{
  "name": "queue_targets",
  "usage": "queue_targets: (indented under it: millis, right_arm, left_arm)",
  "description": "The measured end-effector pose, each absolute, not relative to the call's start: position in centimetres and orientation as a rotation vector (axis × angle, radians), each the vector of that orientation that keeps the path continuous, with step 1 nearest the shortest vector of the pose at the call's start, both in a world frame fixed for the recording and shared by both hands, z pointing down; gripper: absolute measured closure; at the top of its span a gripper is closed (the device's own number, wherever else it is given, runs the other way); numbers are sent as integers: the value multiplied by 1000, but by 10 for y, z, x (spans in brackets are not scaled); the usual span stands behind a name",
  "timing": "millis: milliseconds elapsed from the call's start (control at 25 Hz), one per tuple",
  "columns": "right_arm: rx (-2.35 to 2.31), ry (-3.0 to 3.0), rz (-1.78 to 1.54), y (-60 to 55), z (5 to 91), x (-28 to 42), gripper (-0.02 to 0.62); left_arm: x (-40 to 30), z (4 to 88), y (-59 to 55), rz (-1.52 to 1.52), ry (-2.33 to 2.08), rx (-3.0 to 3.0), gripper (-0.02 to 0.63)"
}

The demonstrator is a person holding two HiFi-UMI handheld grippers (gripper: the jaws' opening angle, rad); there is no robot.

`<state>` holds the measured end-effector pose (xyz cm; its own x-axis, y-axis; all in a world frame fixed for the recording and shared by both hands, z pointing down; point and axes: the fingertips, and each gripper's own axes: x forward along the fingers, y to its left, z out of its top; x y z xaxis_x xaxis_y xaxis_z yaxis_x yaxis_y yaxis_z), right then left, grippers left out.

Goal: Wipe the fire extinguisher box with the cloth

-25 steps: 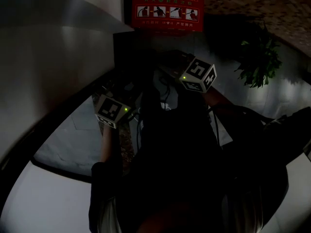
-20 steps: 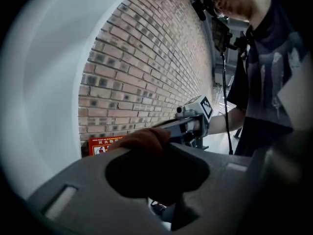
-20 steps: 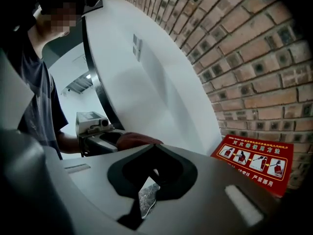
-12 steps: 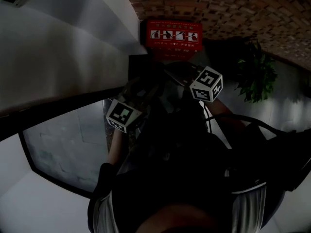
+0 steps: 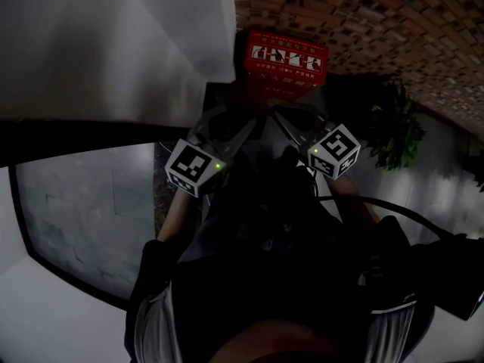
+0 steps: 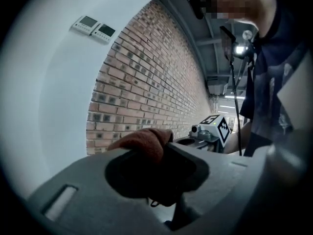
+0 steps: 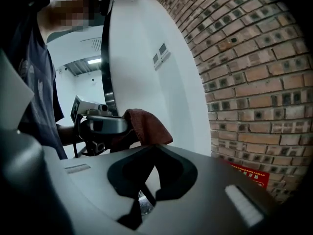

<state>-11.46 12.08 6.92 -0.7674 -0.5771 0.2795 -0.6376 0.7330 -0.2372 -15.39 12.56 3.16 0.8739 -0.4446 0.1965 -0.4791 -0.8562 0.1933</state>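
left gripper (image 6: 163, 142) clamping cloth (image 6: 141, 142), box (image 5: 286, 45) lettering (image 5: 285, 72) illegible

Left hand-held gripper (image 5: 229, 127), right hand-held gripper (image 5: 297, 119) now closer to fire extinguisher box (image 5: 286, 57), nearly level.

Head view: the fire extinguisher box (image 5: 286, 59) stands against the brick wall (image 5: 378, 29), ahead of the person; the plant (image 5: 397, 127) lies to its right, the plain wall (image 5: 113, 36) to its left. The left gripper (image 5: 231, 131) and right gripper (image 5: 291, 123) sit side by side just before the box, tips converging; the cloth (image 6: 142, 143) is pinched between the left gripper's jaws, beside the right gripper's closed, empty jaws. Two wall panels (image 6: 93, 27) are mounted on the plain wall, left of the brick.
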Motion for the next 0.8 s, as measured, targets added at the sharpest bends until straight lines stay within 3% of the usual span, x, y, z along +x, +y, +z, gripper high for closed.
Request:
queue_targets:
  millis: [320, 800]
  right_arm:
    - [938, -2792, 393, 149, 56, -95, 597]
    - [953, -2848, 419, 234, 60, 14, 597]
  left_arm:
    - [-152, 14, 141, 121, -805, 2697, 500]
    - [-70, 20, 222, 236, -967, 2622, 500]
